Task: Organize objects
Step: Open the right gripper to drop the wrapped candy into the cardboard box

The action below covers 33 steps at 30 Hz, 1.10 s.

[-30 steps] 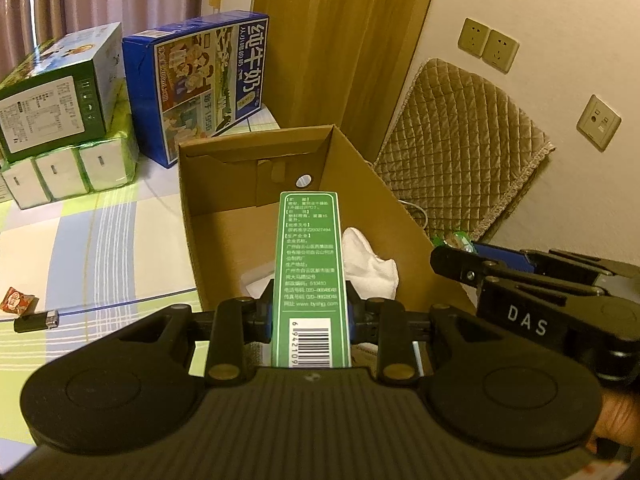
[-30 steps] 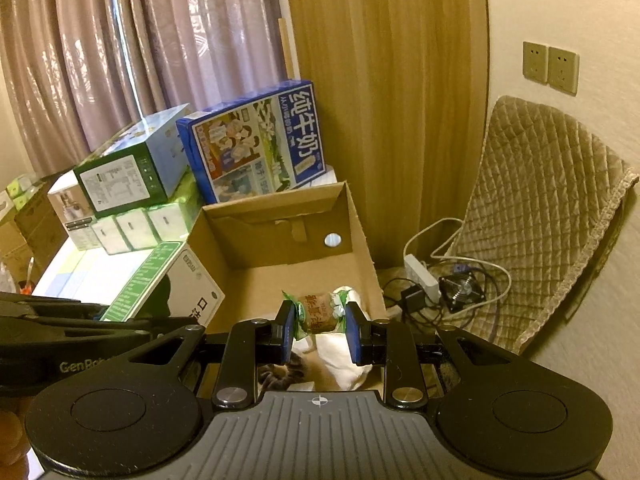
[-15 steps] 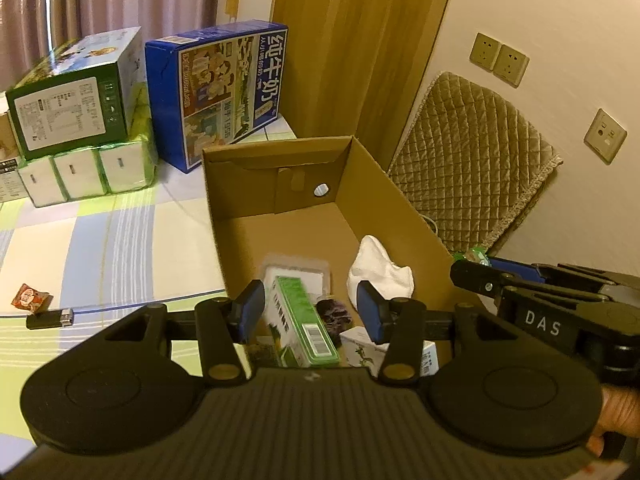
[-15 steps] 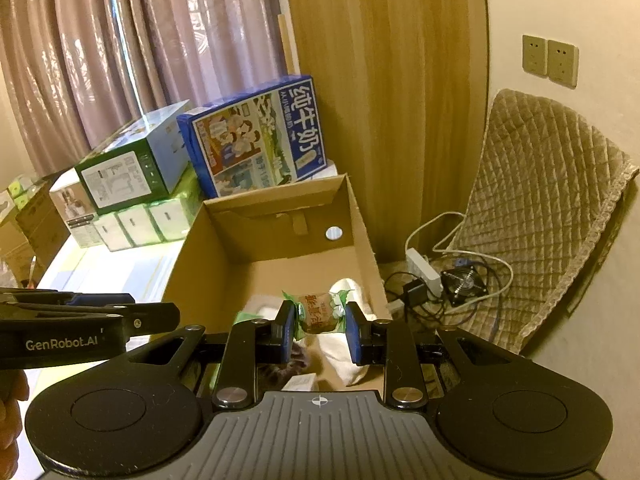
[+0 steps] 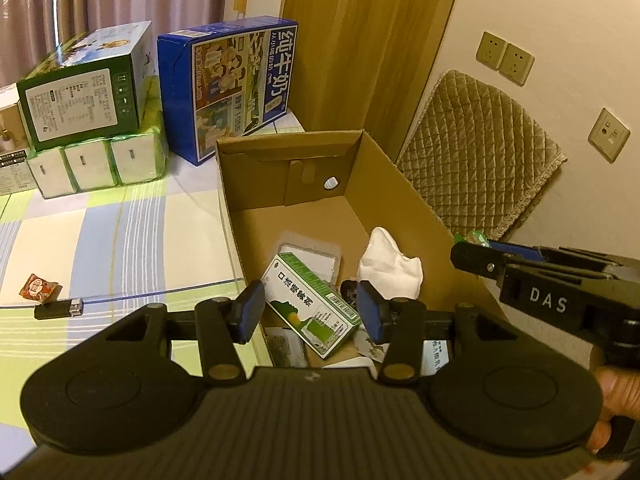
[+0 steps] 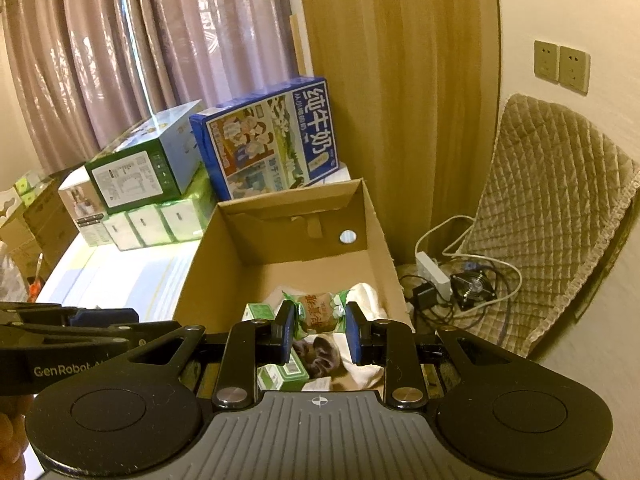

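Observation:
An open cardboard box [image 5: 400, 200] sits on the striped bedsheet. Inside it lie a green and white carton [image 5: 296, 284], a white cloth [image 5: 388, 268], a flat plastic pack and other small things. My left gripper [image 5: 310, 312] hovers open above the box's near end, nothing between its blue pads. The carton lies flat below it. My right gripper [image 6: 320, 332] hangs over the same box [image 6: 280, 208], shut on a green-ended snack packet [image 6: 316, 312]. That packet [image 5: 474, 236] also shows at the right gripper's tip in the left wrist view.
A blue milk case [image 5: 240, 80], a green case [image 5: 84, 92] and tissue packs [image 5: 96, 160] stand behind the box. A red sweet wrapper [image 5: 38, 288] and a black stick [image 5: 58, 308] lie on the sheet. A quilted cushion [image 5: 480, 152], power strip [image 6: 432, 276] and cables are at the right.
My left gripper opened and let go of the green carton, which dropped and now lies flat in the cardboard box. The right gripper stayed shut on the snack packet.

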Motion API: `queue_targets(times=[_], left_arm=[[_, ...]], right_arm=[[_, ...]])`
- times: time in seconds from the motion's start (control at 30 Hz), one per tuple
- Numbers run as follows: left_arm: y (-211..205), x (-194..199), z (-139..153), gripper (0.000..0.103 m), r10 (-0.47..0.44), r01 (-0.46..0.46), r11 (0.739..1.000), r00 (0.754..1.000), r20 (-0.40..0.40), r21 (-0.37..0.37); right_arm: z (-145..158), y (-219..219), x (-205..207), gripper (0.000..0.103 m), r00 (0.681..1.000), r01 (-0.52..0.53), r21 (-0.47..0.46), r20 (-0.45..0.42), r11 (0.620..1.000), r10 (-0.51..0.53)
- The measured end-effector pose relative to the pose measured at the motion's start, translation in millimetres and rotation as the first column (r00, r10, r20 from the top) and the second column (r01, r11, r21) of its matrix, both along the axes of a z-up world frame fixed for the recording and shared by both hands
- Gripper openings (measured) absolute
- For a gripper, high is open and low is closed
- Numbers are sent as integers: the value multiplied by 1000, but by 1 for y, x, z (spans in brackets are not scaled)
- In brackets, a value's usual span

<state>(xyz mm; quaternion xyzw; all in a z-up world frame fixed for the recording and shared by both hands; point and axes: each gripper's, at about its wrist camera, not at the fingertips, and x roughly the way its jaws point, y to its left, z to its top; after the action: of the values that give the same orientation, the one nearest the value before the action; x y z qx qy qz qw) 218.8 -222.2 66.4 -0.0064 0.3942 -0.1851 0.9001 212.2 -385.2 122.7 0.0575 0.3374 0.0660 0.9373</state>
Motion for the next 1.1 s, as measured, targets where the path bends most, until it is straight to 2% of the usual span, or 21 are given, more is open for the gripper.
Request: queue_targets(times=[0.33, 0.37, 0.43, 0.47, 0.73, 0.83, 1.03, 1.1], left_arm=[[10, 2, 1, 45, 18, -18, 1000, 1000, 3, -3], [11, 2, 1, 45, 21, -21, 1000, 1000, 3, -3], [15, 1, 1, 45, 28, -28, 1000, 1000, 4, -2], [17, 0, 1, 45, 31, -31, 1000, 1000, 3, -3], [33, -10, -2, 46, 55, -55, 998, 998, -3, -10], [36, -17, -2, 51, 58, -58, 998, 998, -5, -11], [46, -34, 4, 54, 67, -67, 997, 998, -4, -24], [50, -41, 7, 58, 68, -68, 997, 998, -1, -28]], right_arm=[[5, 2, 6, 24, 1000, -6, 25, 29, 1000, 6], [6, 2, 7, 27, 999, -13, 33, 42, 999, 11], [8, 2, 9, 57, 998, -14, 46, 58, 999, 11], [9, 0, 9, 59, 998, -12, 57, 67, 998, 8], [15, -5, -3, 59, 997, 0, 67, 73, 998, -5], [17, -5, -11, 59, 998, 4, 73, 67, 997, -9], [25, -1, -32, 59, 997, 4, 75, 72, 997, -9], [28, 2, -41, 60, 997, 7, 70, 73, 998, -12]])
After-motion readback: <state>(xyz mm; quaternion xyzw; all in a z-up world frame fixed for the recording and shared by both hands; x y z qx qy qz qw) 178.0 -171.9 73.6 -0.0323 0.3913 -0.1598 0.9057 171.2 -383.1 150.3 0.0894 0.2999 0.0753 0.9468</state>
